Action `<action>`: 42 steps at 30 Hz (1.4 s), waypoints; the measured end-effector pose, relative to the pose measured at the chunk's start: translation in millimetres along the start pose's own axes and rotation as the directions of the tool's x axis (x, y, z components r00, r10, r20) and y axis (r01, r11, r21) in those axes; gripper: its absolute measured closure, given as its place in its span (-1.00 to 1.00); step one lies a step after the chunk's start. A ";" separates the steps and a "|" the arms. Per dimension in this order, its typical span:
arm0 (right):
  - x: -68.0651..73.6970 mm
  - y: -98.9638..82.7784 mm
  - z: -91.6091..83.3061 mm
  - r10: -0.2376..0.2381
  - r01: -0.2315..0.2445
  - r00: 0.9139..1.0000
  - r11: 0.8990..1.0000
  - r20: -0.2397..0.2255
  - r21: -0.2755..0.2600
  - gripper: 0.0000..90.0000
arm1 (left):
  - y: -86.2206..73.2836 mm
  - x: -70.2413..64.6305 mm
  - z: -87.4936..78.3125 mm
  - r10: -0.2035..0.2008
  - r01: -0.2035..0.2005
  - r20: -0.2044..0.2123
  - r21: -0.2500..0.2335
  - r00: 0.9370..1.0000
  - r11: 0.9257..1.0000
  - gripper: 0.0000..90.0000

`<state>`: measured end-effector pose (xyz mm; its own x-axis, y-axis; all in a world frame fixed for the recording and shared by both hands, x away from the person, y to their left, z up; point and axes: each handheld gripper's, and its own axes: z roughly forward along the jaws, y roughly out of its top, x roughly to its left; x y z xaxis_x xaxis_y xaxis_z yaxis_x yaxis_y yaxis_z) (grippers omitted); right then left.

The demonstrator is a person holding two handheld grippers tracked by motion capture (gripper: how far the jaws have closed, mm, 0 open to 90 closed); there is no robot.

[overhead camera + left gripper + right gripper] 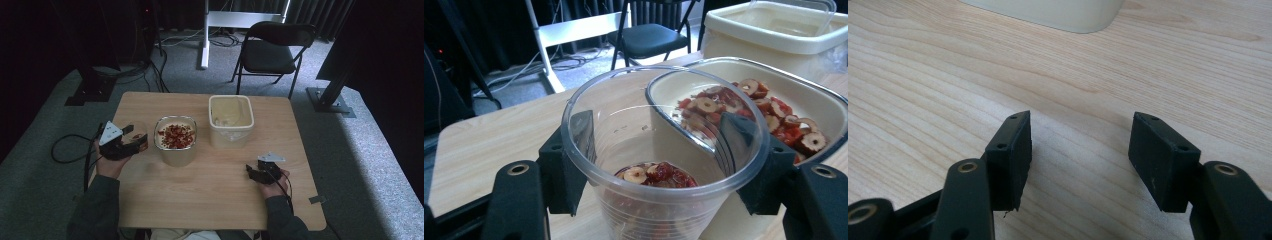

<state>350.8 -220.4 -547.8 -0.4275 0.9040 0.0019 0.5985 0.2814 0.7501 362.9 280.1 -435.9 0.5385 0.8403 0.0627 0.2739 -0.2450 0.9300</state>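
Left gripper clamped around a clear plastic cup, upright, with a few red dried fruit slices at the bottom (looks like jujube). Cup just left of the bowl heaped with the same slices. Right gripper spread wide, gripping nothing, low over the table, right of that bowl. Cream tub behind-right of the bowl.

Cup left of fruit bowl on table, tub behind-right of bowl, chair beyond table
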 end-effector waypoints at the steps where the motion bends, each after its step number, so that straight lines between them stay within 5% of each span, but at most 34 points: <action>1: 0.0 0.0 0.0 0.000 0.000 1.000 1.000 0.000 0.000 -0.07 | 0.9 0.3 1.0 0.003 -0.003 -0.002 0.002 1.000 1.000 -0.26; 29: -0.1 0.0 0.1 0.000 0.000 1.000 1.000 -0.001 -0.001 -0.07 | 47.5 18.7 17.5 0.043 -0.043 -0.037 0.000 0.998 0.999 -0.26; 42: 0.0 0.1 0.0 0.001 -0.001 1.000 1.000 -0.001 0.000 -0.07 | 72.9 16.1 26.3 0.073 -0.073 -0.040 0.002 0.997 0.997 -0.26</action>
<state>350.9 -220.4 -547.8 -0.4275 0.9040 0.0033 0.5991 0.2805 0.7499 412.6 263.1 -376.6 0.5248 0.8388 0.1450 0.2356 -0.3068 0.9222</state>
